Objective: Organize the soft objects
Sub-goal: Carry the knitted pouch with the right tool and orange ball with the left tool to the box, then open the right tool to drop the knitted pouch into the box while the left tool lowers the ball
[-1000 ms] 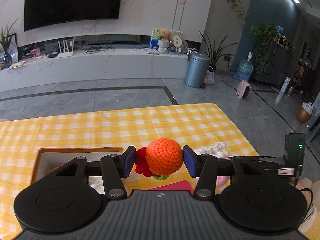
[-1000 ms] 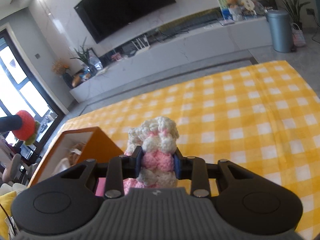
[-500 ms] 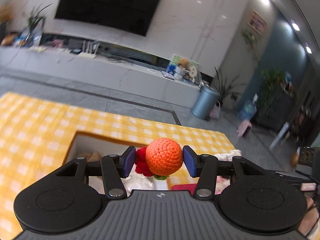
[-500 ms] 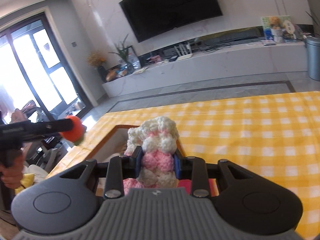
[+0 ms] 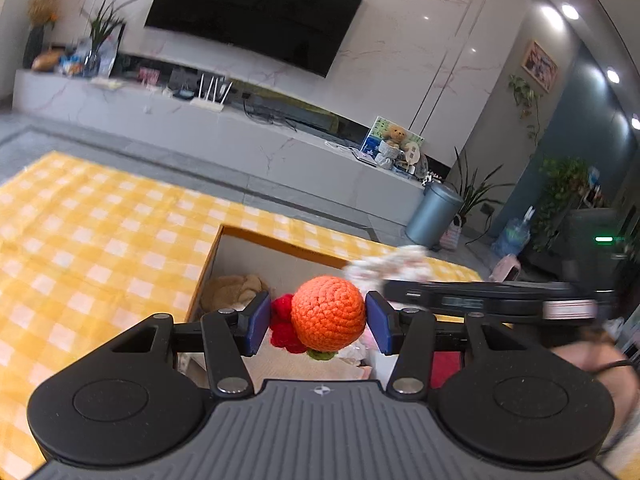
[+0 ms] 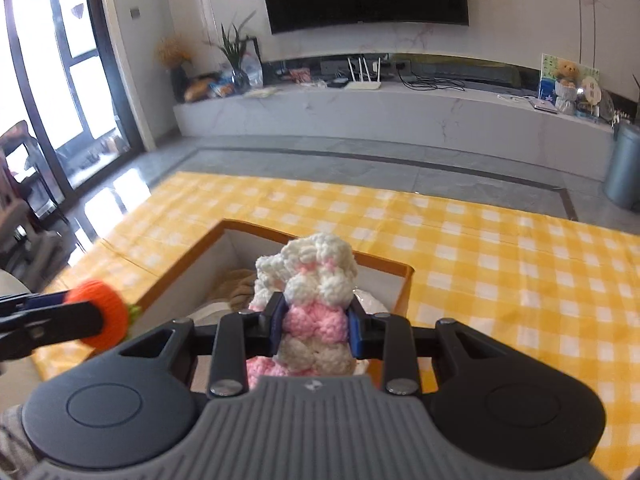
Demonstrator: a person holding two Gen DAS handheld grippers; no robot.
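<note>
both grippers have swung over the open box [image 6: 404, 280], the left gripper [image 5: 318, 322] pinching an orange ball [image 5: 327, 313], the right gripper [image 6: 318, 322] pinching a pink-and-white knit [image 6: 310, 300], so dropping looks next.

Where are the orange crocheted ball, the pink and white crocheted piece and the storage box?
orange crocheted ball [image 5: 328, 312], left wrist view, centre of its front.
pink and white crocheted piece [image 6: 316, 320], right wrist view, pink middle band.
storage box [image 6: 256, 227], right wrist view, far orange rim.
</note>
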